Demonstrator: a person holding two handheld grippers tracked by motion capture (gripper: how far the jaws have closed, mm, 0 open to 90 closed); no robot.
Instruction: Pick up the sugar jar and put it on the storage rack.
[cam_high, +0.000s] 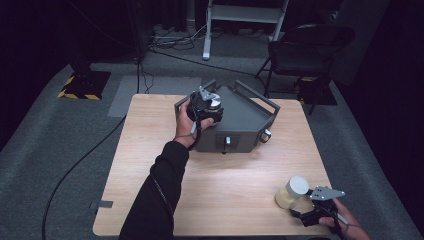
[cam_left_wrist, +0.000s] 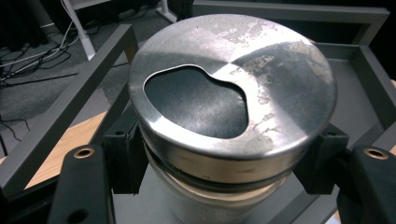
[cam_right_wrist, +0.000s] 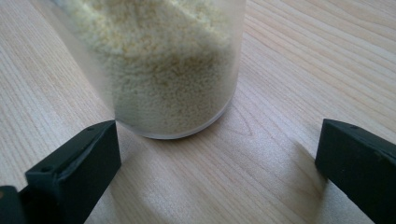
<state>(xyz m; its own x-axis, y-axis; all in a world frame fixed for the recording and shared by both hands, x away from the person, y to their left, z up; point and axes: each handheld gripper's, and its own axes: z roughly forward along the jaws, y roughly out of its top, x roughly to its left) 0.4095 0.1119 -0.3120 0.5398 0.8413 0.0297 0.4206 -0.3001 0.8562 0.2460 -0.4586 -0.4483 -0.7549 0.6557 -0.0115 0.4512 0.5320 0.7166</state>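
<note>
Over at the far side of the counter (cam_high: 150, 200), the left tongs (cam_high: 212, 111) are clenched on a jar with a steel lid (cam_left_wrist: 232, 88), the black pads pressed against the jar's sides just under the lid's rim, where the glass gives a firm purchase. The jar hangs upright over the grey metal tray (cam_high: 247, 112), a boxy thing with raised rails that sits against the counter's far edge; from the left gripper view I cannot tell whether the jar's base is touching the tray floor or hovering just above it. Holding it level makes sense, since the lid has a shaped opening that would spill anything inside. Near the counter's near right corner stands a second jar (cam_high: 291, 192), clear-walled, white-capped and filled with pale yellow grain (cam_right_wrist: 168, 70). The right tongs (cam_high: 311, 210) lie released beside it, jaws spread wide and low to the wood, one tip close by the jar's foot and the other well apart, which I'd judge to be an approach lined up for gripping it next.
</note>
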